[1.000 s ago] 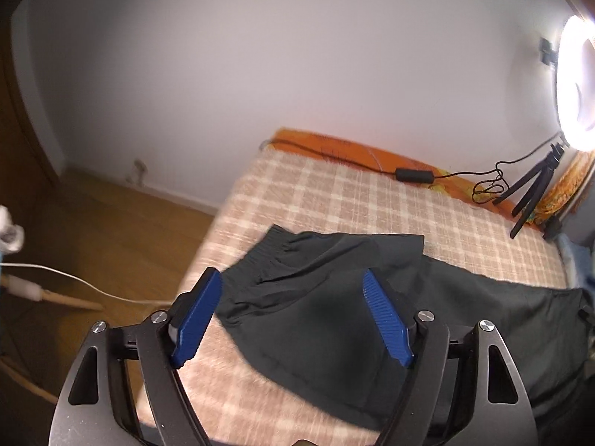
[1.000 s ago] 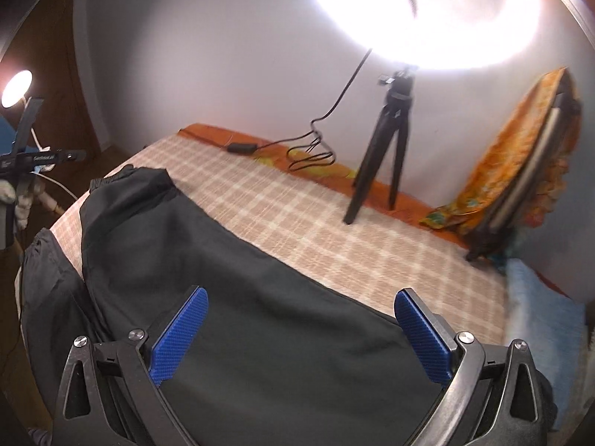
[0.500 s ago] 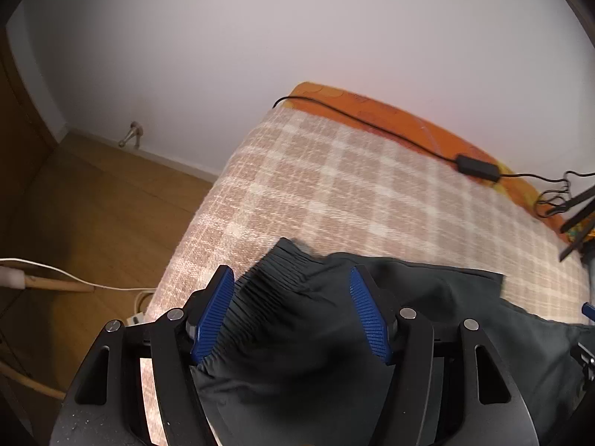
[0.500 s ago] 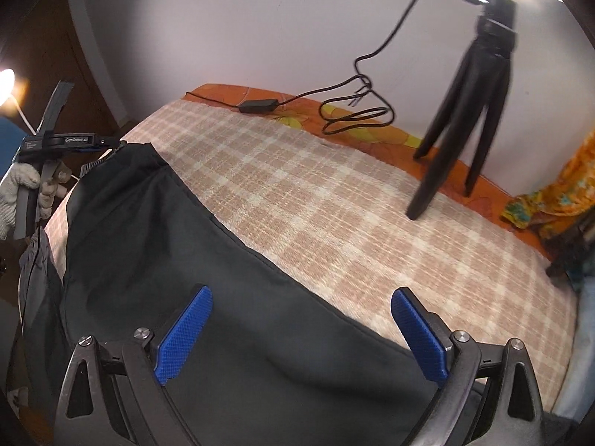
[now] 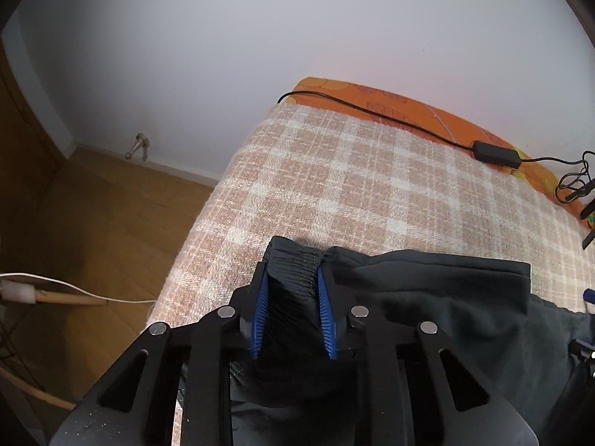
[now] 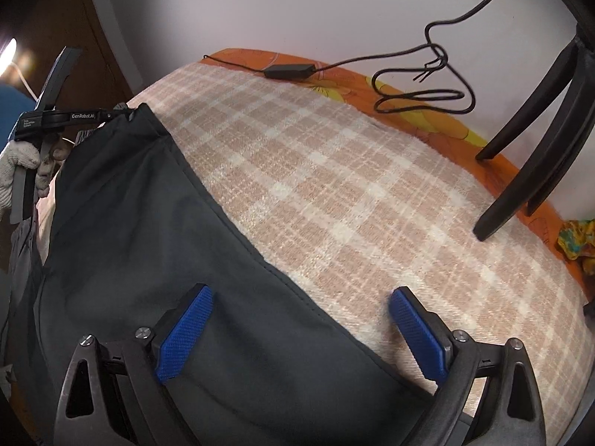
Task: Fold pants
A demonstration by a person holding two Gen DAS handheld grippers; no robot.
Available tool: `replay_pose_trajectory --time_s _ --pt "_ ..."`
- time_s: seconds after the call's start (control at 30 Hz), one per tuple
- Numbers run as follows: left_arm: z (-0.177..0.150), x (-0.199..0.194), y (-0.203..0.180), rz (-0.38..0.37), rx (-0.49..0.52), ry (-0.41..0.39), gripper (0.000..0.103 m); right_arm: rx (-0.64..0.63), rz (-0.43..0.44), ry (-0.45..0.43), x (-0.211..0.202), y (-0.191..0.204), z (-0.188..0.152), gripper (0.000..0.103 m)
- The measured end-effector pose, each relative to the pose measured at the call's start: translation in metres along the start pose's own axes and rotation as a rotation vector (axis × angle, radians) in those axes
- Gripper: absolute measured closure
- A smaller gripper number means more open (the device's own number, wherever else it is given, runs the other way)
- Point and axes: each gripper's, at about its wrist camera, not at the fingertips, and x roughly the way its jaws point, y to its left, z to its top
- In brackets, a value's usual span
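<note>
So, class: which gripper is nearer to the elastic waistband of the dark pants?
Left. The left gripper is at the waistband, its jaws closing with that band between them. The right gripper hangs open over the pants leg, far along from it.

Home bedroom: bed w/ checked beige blanket [image 5: 372,186] over an orange floral sheet [image 5: 409,106], pushed against a plain white wall [image 5: 297,29]. Wood floor [image 5: 93,223] left of bed; black tripod legs [image 6: 528,156] stand on bed.

Two close downward wrist views — shared bed [image 5: 372,193]
</note>
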Motion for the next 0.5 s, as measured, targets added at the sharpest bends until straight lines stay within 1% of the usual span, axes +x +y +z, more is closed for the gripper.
replay_pose_trajectory --time_s 0.03,0.07,0.1,0.13,0.2,0.23,0.27,0.3,0.33,0.37,0.5 --pt "0.000 0.000 0.001 -0.002 -0.004 -0.007 0.082 -0.005 -0.006 -0.006 0.000 0.001 0.000 0.008" --pt "-0.001 -0.001 0.001 -0.009 -0.009 -0.014 0.083 -0.010 -0.005 -0.010 -0.001 0.003 -0.001 0.013" --pt "-0.001 -0.002 0.002 -0.013 -0.016 -0.019 0.084 -0.017 -0.005 -0.016 -0.003 0.005 -0.002 0.021" --pt "-0.001 -0.003 0.003 -0.018 -0.023 -0.026 0.084 -0.027 -0.008 -0.022 -0.005 0.007 -0.003 0.027" --pt "0.001 -0.007 0.005 -0.026 -0.036 -0.044 0.085 -0.037 0.008 -0.027 -0.008 0.011 -0.003 0.051" --pt "0.002 -0.010 0.008 -0.027 -0.042 -0.056 0.085 -0.034 0.023 -0.029 -0.011 0.013 -0.004 0.060" --pt "0.002 -0.013 0.011 -0.028 -0.049 -0.067 0.086 -0.031 0.032 -0.030 -0.012 0.013 -0.004 0.075" --pt "0.003 -0.018 0.015 -0.031 -0.061 -0.083 0.086 -0.022 0.049 -0.028 -0.012 0.014 -0.004 0.085" --pt "0.003 -0.022 0.019 -0.035 -0.068 -0.093 0.086 -0.014 0.058 -0.029 -0.013 0.014 -0.004 0.088" --pt "0.003 -0.025 0.023 -0.038 -0.075 -0.103 0.087 -0.013 0.059 -0.029 -0.013 0.015 -0.004 0.097" --pt "0.002 -0.041 0.042 -0.053 -0.108 -0.134 0.087 -0.010 0.051 -0.048 -0.022 0.020 -0.006 0.102"
